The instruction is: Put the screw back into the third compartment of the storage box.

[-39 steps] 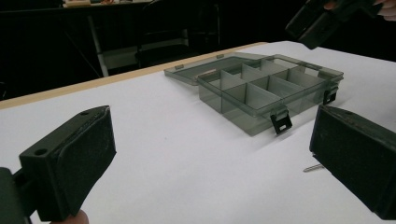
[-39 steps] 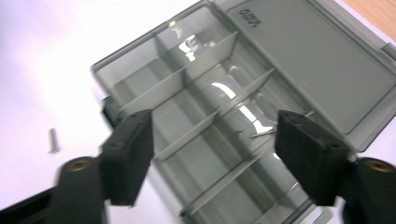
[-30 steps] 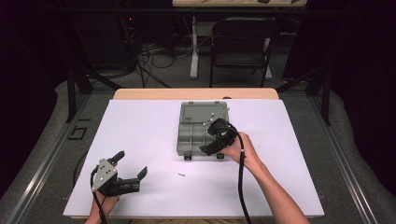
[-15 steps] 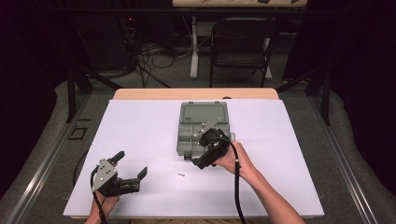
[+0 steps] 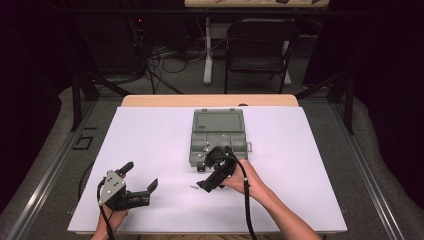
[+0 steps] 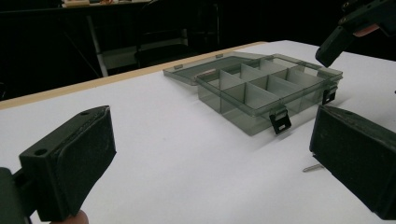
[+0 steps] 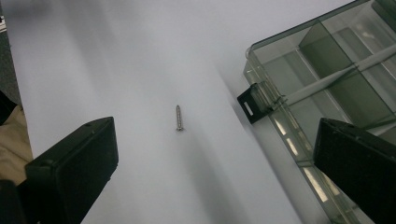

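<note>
We see our right gripper low over the white surface, just in front of the near edge of the open grey box. Its fingers have just been opening and now stand wide, with nothing pressed between them. Looking along them in the right gripper view, the small screw lies flat on the surface ahead, between the lines of the two fingers but touching neither. It sits close to the box, just beside the black latch on the front wall, yet apart from it. In the high view the screw lies on the bare surface just to the left of the gripper's tip.

The box rests near the middle of the surface with its lid folded back flat behind it, and its dividers split it into several compartments, which look empty from the left gripper view.

Our left gripper is held at the near left part of the surface, well apart from the box and the screw. Its fingers are also spread wide with nothing in them, and they point toward the box. From there the screw shows as a small pin beside the right finger, and our right gripper hangs above the box's far corner.
</note>
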Demonstrator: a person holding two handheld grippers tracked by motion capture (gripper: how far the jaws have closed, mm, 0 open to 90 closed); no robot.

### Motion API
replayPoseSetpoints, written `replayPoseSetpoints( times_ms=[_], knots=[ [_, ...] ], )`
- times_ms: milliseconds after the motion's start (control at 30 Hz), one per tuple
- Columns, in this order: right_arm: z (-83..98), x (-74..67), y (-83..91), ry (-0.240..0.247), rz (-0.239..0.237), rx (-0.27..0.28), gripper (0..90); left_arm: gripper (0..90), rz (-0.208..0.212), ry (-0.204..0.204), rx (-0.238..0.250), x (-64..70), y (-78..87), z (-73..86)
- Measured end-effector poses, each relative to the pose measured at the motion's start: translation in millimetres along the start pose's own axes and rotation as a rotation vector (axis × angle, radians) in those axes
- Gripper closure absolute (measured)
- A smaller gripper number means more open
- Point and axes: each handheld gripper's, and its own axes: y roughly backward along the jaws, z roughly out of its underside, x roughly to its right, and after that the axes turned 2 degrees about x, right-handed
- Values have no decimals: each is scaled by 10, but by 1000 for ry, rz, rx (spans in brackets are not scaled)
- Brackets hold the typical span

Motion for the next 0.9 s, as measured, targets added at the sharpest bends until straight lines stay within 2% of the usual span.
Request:
replayPoseSetpoints(
  times_ms=[167,400,500,700,900],
  knots=[
    [5,-15,-92,9,-25,-10,0,1,2,-2,-3,5,2,-2],
    [-13,-49,-249,14,-29,-62,1,1,2,-4,-2,3,7,-5],
    [-14,-48,-312,30,-40,-71,23,1,1,-3,-3,-1,7,-4],
    [-19,-71,-427,47,-29,-96,176,1,1,-3,-3,2,6,-5],
    [6,-88,-525,60,-23,-90,393,1,2,-1,-4,-1,6,-3]
  ],
)
